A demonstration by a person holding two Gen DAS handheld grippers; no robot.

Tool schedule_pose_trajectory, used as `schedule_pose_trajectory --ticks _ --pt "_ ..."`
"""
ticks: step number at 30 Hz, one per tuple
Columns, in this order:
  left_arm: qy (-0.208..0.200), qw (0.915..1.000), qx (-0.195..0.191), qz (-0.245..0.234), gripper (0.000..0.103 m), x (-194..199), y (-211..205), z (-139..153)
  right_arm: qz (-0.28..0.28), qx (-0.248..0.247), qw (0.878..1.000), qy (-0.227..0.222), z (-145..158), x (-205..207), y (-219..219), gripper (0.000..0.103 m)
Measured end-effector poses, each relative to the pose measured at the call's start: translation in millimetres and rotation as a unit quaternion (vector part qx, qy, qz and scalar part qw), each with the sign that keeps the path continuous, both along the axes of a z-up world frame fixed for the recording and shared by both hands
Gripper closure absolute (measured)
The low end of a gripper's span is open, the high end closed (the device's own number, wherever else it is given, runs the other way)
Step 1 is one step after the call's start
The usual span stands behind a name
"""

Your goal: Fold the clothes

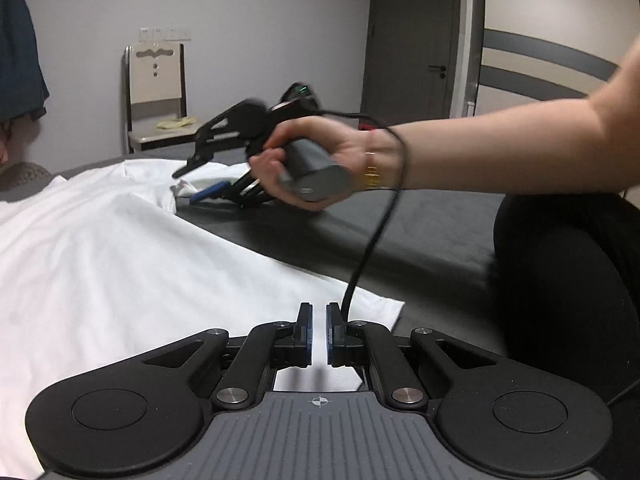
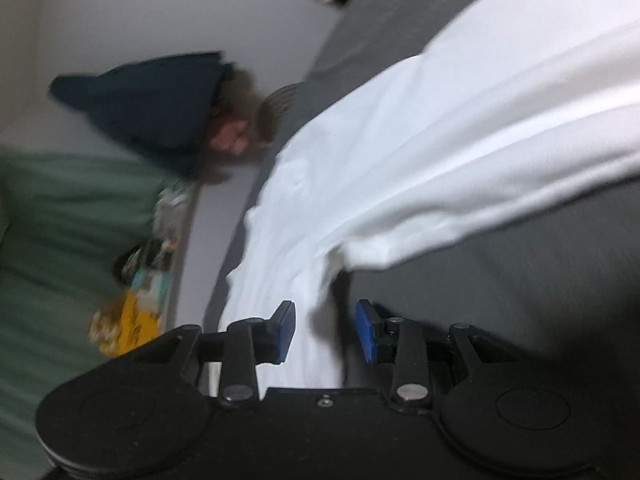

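A white T-shirt [image 1: 100,260] lies spread on a dark grey bed [image 1: 400,232]. My left gripper [image 1: 319,332] hovers over the shirt's near hem corner. Its blue pads stand almost together with only a thin slit, and nothing shows pinched between them. Farther back, a hand holds my right gripper [image 1: 188,186] with its fingers spread wide around a bunched sleeve. In the blurred right wrist view the right gripper [image 2: 326,330] is open, and a fold of the white shirt [image 2: 440,140] runs between its fingers.
A knee in black [image 1: 560,280] rests on the bed at right. The right gripper's cable [image 1: 372,240] hangs across the bed. A chair [image 1: 156,92] and a door [image 1: 412,40] stand behind. A dark blue garment [image 2: 152,108] and green fabric [image 2: 60,240] are beside the bed.
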State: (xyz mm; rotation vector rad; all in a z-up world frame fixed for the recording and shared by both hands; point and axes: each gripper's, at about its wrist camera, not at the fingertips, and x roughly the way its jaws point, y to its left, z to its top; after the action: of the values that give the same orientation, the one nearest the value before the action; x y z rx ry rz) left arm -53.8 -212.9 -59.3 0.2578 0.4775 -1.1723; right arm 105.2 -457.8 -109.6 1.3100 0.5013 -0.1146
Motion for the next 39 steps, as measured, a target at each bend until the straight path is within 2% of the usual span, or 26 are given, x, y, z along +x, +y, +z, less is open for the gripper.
schedule_pose_trajectory --ticks 3,4,5,11,15,19,21,22,23,24,25,28,31,33,36,37,39 --pt "-0.002 1.0000 -0.004 0.000 0.098 -3 -5 0 0.004 0.010 1.000 -0.020 -7 22 -8 0.077" --pt "-0.003 1.0000 -0.005 0.000 0.098 -4 -7 0 0.014 -0.001 1.000 -0.027 -8 31 -9 0.089" --pt "-0.005 1.0000 -0.006 0.000 0.098 -5 -9 0 0.022 -0.011 0.999 -0.033 -8 39 -11 0.096" --pt "-0.023 0.9997 0.000 -0.011 0.098 -16 -18 1 -0.014 -0.011 0.999 -0.045 -9 31 -33 0.096" --pt "-0.036 0.9984 0.032 -0.030 0.098 -30 -28 -1 -0.021 -0.008 0.999 -0.039 -14 30 -42 0.096" --pt "-0.076 0.9935 0.069 -0.049 0.098 -44 -27 4 -0.032 -0.006 0.999 -0.035 -13 46 -28 0.096" --pt "-0.092 0.9915 0.081 -0.045 0.098 -52 -27 7 -0.033 0.013 0.999 -0.024 -14 43 -29 0.095" --pt "-0.100 0.9904 0.087 -0.041 0.086 -55 -27 9 -0.031 0.026 0.999 -0.019 -14 40 -29 0.089" --pt "-0.106 0.9896 0.090 -0.035 0.048 -58 -26 11 -0.029 0.036 0.999 -0.020 -12 37 -30 0.079" --pt "-0.114 0.9886 0.096 -0.025 0.019 -60 -26 14 -0.026 0.043 0.998 -0.022 -9 34 -30 0.075" --pt "-0.121 0.9877 0.096 -0.022 0.000 -61 -27 16 -0.023 0.040 0.999 -0.022 -2 28 -30 0.068" --pt "-0.138 0.9851 0.100 -0.023 0.000 -61 -29 22 -0.011 0.013 1.000 -0.010 21 6 -28 0.061" --pt "-0.158 0.9777 0.135 -0.031 0.000 -62 -44 22 0.005 -0.024 1.000 0.008 45 -24 -29 0.059" --pt "-0.195 0.9670 0.161 -0.031 0.000 -66 -56 19 0.016 -0.044 0.999 0.012 59 -44 -32 0.059" --pt "-0.280 0.9350 0.210 -0.057 0.000 -69 -70 12 0.004 -0.041 0.999 -0.013 77 -69 -51 0.059" --pt "-0.295 0.9289 0.213 -0.070 0.000 -68 -70 14 -0.008 -0.038 0.999 -0.030 83 -79 -61 0.058" --pt "-0.266 0.9426 0.178 -0.094 0.000 -59 -62 29 -0.043 -0.059 0.996 -0.052 95 -96 -81 0.055"
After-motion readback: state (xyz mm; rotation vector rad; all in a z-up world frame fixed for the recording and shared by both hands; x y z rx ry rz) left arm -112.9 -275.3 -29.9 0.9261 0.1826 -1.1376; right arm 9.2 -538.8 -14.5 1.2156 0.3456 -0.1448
